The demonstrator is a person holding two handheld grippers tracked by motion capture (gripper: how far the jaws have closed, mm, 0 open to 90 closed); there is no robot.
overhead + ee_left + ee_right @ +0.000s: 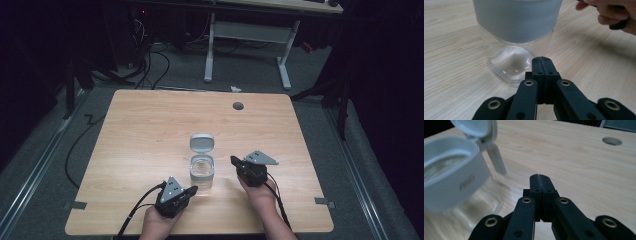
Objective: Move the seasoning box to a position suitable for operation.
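Nearest the camera at the lower centre of the high view, the left gripper rests on the wooden desk, its fingers pressed together just beside a clear glass jar. The jar stands mid-frame, its grey flip lid open. At its right, the right gripper has closed fingers, holding nothing.

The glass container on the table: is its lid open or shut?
Open. The grey lid is flipped back on its hinge behind the container, leaving the mouth uncovered.
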